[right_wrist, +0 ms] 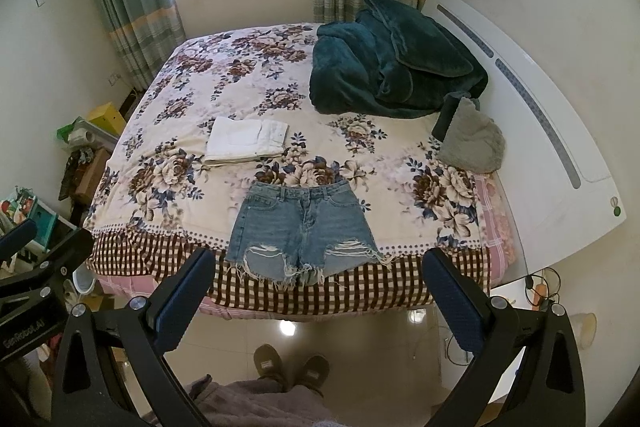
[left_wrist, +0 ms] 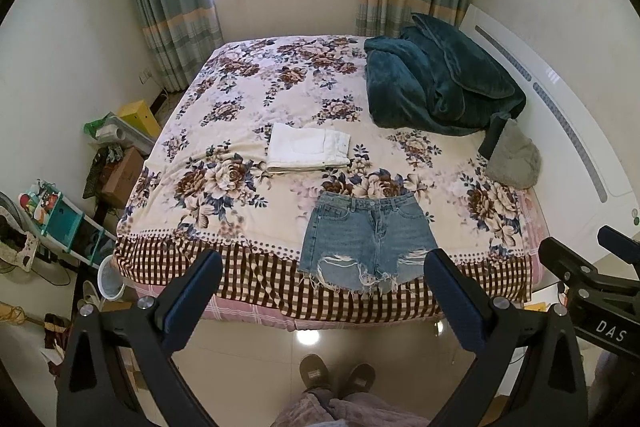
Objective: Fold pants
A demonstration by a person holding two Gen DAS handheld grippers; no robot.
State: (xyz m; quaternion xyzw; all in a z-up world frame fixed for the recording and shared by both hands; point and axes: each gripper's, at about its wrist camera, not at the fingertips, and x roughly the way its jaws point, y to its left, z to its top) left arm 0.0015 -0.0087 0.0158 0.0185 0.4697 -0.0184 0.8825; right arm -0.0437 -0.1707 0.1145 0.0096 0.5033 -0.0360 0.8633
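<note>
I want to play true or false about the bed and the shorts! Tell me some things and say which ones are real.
1. The denim shorts lie spread flat near the foot edge of the bed. True.
2. The white pants are already folded. True.
3. The left hand-held gripper is squeezing the denim shorts. False: it is open and holds nothing, still short of the bed.
4. The teal blanket is folded neatly in a square. False: it lies bunched in a heap near the headboard.
5. The right hand-held gripper is open. True.
6. The white pants lie on top of the denim shorts. False: they lie apart, the white pants farther up the bed.
</note>
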